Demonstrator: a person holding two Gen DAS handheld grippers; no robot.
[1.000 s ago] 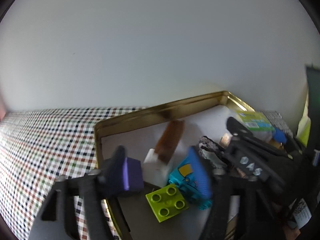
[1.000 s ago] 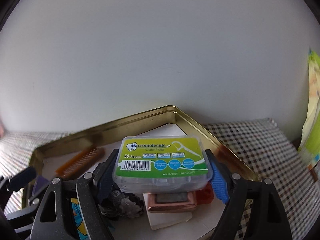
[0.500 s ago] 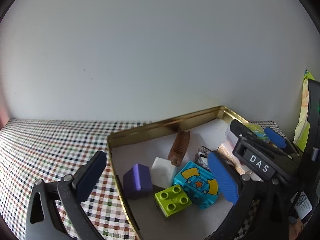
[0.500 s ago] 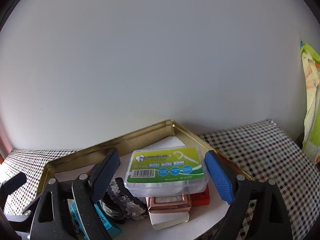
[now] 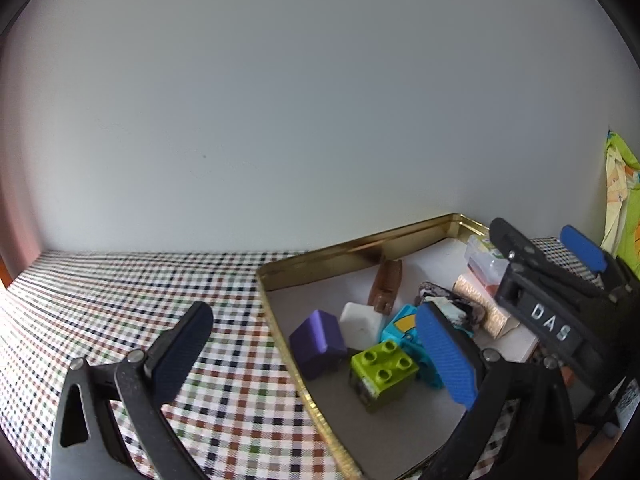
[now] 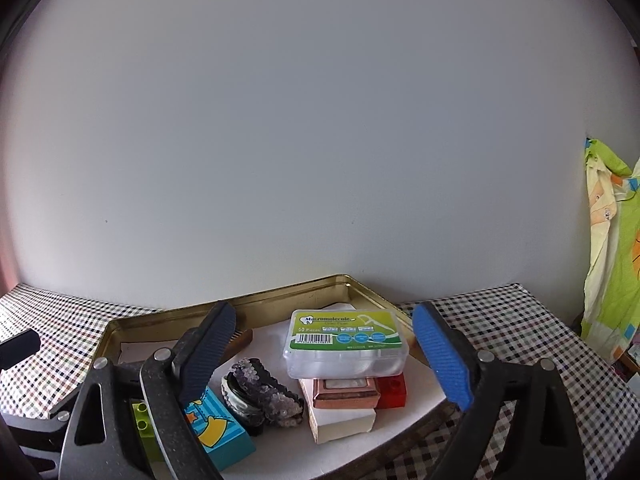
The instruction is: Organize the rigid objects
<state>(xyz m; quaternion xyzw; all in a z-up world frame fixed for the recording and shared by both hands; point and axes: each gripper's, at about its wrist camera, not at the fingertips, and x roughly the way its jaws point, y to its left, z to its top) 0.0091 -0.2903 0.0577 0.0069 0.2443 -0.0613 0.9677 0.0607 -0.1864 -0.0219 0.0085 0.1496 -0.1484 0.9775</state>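
Observation:
A gold tin tray [image 5: 360, 246] lined with white paper holds a purple house-shaped block [image 5: 316, 340], a white block [image 5: 360, 326], a lime brick [image 5: 382, 368], a teal block [image 5: 404, 328] and a brown comb [image 5: 386, 286]. My left gripper [image 5: 314, 318] stands open, drawn back over the tray's left rim, holding nothing. A green-labelled floss box [image 6: 346, 340] rests on a rose compact [image 6: 346, 390], a red brick [image 6: 394, 390] and a white box [image 6: 344, 420]. My right gripper [image 6: 324, 316] is opening, its pads clear of the floss box.
The tray [image 6: 256, 298] lies on a checked tablecloth [image 5: 140, 292] against a plain wall. A sequined band [image 6: 264, 384] sits beside the stack. A green and yellow cloth [image 6: 612, 264] hangs at the right. The right gripper's body [image 5: 552, 320] crosses the tray's right side.
The left gripper let go of the purple block in the tray, opened wide and drew back. The right gripper spread off the floss box, left it on the stack and drew back too.

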